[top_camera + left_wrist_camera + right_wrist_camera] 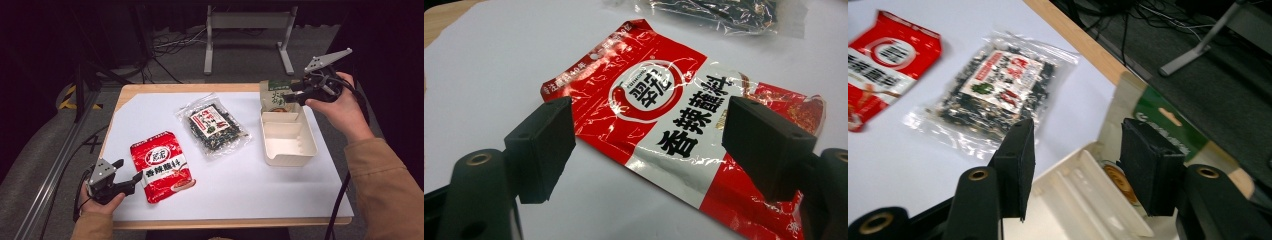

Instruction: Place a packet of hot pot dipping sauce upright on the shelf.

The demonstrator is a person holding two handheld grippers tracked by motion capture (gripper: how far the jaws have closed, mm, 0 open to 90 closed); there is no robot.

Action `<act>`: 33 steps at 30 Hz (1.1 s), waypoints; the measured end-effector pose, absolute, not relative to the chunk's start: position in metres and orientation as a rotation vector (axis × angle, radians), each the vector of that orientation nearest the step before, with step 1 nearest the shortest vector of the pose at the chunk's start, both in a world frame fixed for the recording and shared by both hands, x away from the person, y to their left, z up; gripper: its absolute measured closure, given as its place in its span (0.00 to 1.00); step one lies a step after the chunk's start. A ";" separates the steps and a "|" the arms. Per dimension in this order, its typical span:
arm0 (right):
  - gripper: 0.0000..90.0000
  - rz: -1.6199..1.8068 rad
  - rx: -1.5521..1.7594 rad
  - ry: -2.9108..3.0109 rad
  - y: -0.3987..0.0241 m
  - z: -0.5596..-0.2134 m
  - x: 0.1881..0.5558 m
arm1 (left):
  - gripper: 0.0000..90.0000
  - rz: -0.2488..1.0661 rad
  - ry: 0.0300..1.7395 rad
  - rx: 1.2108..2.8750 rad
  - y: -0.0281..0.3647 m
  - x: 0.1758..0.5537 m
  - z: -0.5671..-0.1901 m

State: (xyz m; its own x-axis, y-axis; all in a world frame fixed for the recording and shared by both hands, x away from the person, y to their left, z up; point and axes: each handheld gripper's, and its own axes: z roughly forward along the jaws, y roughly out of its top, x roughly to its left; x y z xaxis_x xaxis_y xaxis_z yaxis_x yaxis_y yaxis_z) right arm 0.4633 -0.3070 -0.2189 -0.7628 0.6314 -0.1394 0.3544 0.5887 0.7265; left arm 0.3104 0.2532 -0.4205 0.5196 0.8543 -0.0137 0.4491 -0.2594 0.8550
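Packing of packets into the tray (289, 145) is judged about a third done. One green packet (274, 95) is placed at the tray's far end, standing tilted against the wall, its lower part inside. In the right gripper view this packet (1168, 122) shows beyond the jaws, not between the pads, so it is taken as let go. The right tool (289, 96) is released, jaws apart, just beside the green packet's top.

Two packets are left on the bench (240, 195). The red packet (162, 166) lies flat at the near left, well apart from the tray. The left tool (129, 176) is released too, jaws wide, at the red packet's left edge; in the left gripper view the red packet (684, 130) lies ahead, between the spread jaws, but is not pinched. The clear packet (214, 125) of dark bits lies flat mid-bench, untouched, near the tray's left side.

Left to do, as judged: red packet gripped and moved into the tray, then the clear one.
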 end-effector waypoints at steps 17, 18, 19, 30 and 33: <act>0.52 1.159 0.741 2.438 -0.289 -0.237 0.411 | 0.19 0.527 1.078 1.939 0.249 0.321 -0.411; 0.52 1.167 0.736 2.437 -0.289 -0.239 0.408 | 0.19 0.527 1.084 1.937 0.249 0.322 -0.410; 0.52 1.172 0.732 2.438 -0.288 -0.240 0.406 | 0.19 0.523 1.090 1.936 0.250 0.324 -0.409; 0.50 1.230 0.721 2.438 -0.283 -0.262 0.392 | 0.14 0.477 1.181 1.920 0.259 0.347 -0.406; 0.50 1.231 0.717 2.442 -0.282 -0.268 0.391 | 0.14 0.479 1.193 1.919 0.260 0.351 -0.407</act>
State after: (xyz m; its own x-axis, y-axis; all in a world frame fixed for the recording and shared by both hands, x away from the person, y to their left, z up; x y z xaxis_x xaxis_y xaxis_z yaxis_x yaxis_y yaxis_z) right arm 0.3905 -0.2815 -0.2677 -0.8254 0.5623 -0.0515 0.2931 0.5047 0.8120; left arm 0.3511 0.2596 -0.4067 0.4817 0.8714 -0.0935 0.5651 -0.2273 0.7930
